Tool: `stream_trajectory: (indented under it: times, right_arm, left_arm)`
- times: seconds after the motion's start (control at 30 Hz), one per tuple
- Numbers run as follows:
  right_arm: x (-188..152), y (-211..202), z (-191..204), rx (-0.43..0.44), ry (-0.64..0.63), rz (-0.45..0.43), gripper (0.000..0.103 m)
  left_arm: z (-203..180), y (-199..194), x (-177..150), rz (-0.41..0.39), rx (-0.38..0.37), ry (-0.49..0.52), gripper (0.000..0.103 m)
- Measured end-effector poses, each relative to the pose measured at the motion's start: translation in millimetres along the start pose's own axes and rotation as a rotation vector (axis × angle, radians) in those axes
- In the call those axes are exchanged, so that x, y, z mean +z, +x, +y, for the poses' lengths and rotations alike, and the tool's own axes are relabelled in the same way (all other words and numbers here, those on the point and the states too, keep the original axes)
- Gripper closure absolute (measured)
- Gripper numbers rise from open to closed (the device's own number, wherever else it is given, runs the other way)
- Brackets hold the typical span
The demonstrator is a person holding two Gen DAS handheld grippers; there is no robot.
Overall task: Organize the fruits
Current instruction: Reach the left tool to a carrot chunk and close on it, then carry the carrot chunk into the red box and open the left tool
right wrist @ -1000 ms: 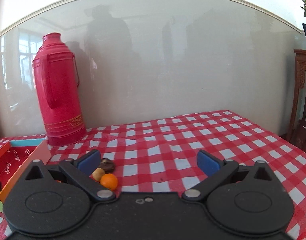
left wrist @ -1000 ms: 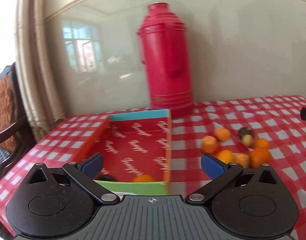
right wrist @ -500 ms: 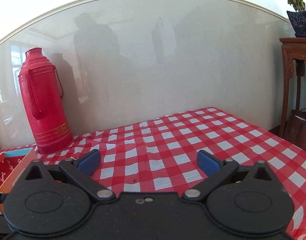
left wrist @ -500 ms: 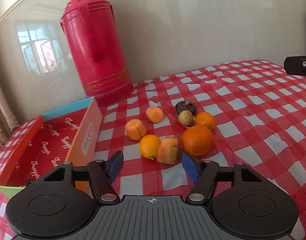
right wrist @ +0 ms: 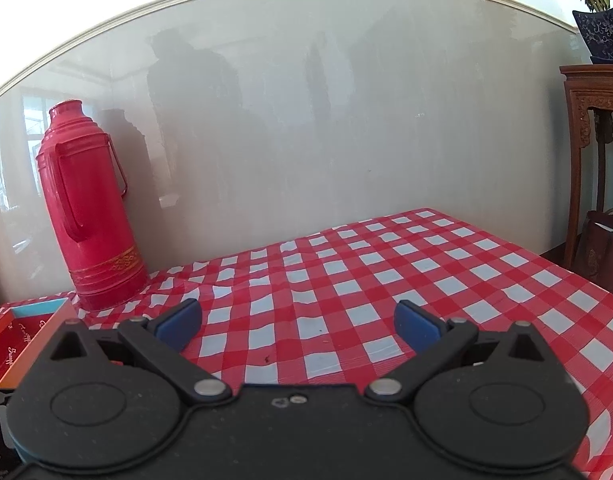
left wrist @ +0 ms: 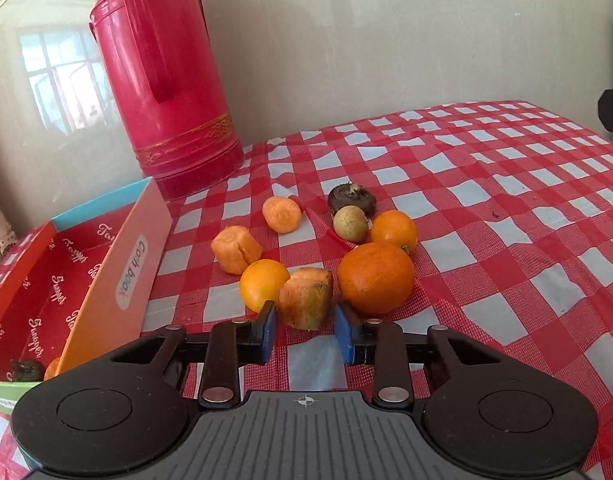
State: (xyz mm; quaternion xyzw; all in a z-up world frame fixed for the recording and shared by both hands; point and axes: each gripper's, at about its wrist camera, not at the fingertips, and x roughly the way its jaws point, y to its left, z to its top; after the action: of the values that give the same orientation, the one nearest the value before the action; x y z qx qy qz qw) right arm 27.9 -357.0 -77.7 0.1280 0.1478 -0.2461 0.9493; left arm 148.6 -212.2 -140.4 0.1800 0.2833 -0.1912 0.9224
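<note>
Left gripper (left wrist: 306,330) has narrowed since 0.5 s ago, pads flanking carrot chunk (left wrist: 305,297), contact unclear. Right gripper (right wrist: 297,322) stays wide, empty. Box (left wrist: 124,264) reads "Cloth book".

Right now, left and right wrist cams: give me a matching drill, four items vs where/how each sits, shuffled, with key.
Items:
1. left tongs
2. right tongs
3. red thermos
4. big orange

States:
A. stands upright against the wall, behind the box
B. spread wide over bare checked cloth
C. narrowed around the browned carrot chunk, pads either side
D. lies on the cloth just right of that chunk

Pairs: 1-C, 2-B, 3-A, 4-D
</note>
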Motion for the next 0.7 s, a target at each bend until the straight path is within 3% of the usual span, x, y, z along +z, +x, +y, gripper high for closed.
stream_trajectory:
  times: [0.07, 0.1, 0.23, 0.7]
  right_arm:
    - [-0.3, -1.3, 1.0, -0.025, -0.004, -0.008, 0.006]
    - [-0.4, -1.7, 1.1, -0.042, -0.007, -0.014, 0.006]
    - [-0.3, -2.4, 0.3, -0.097, -0.013, -0.025, 0.006]
    - [-0.9, -1.3, 0.3, -0.104, -0.007, -0.030, 0.006]
  left_arm:
    - [-0.4, 1.8, 1.4, -0.002, -0.004, -0.002, 0.072]
    - [-0.4, 2.2, 1.6, -0.002, -0.007, -0.004, 0.079]
    - [-1.9, 1.9, 0.9, -0.005, -0.002, 0.003, 0.080]
    - [18.7, -24.5, 4.9, -0.120, 0.109, -0.047, 0.080]
